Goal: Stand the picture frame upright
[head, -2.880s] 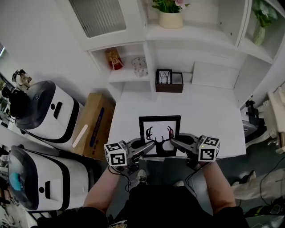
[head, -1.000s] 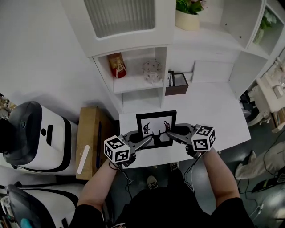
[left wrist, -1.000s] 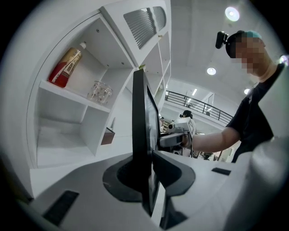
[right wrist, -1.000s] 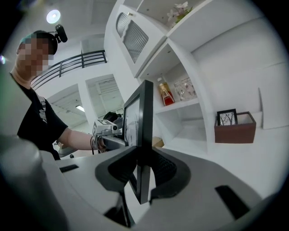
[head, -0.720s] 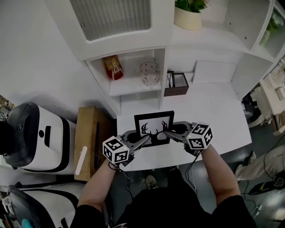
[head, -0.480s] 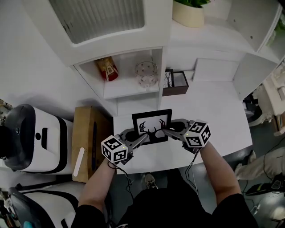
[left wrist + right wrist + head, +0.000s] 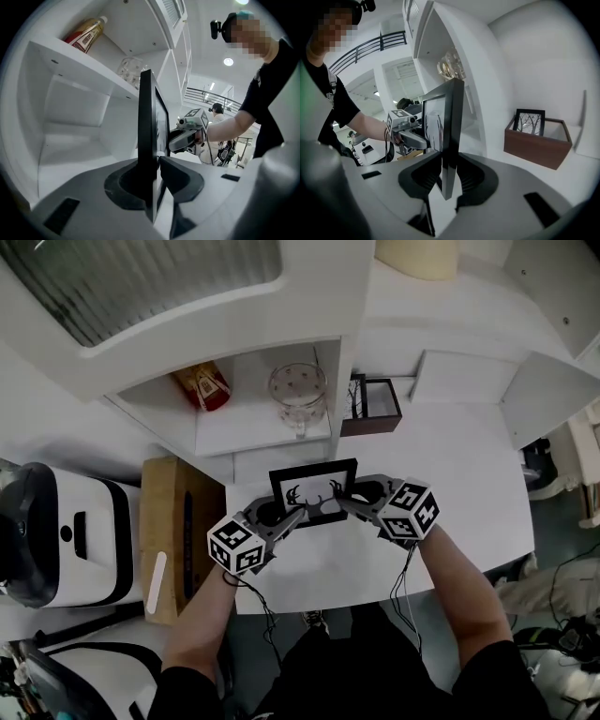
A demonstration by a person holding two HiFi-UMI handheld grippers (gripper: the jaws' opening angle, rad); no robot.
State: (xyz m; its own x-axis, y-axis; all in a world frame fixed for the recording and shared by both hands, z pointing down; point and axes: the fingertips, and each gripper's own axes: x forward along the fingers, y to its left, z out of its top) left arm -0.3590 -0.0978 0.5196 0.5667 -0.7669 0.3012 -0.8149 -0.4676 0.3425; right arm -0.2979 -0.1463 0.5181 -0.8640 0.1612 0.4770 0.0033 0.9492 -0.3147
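I see the picture frame (image 7: 314,486) upright on the white table (image 7: 459,465), just before the shelf unit (image 7: 272,432). My left gripper (image 7: 294,515) and right gripper (image 7: 339,506) each pinch one side edge of it. Both pairs of jaws have just been opening a little.

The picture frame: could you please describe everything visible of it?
The picture frame is thin, black and glazed, around a white print of black antlers. It is upright over the white table, contact with it unclear, before the shelves. The left gripper and right gripper pinch its lower corners; their jaws have just been opening.
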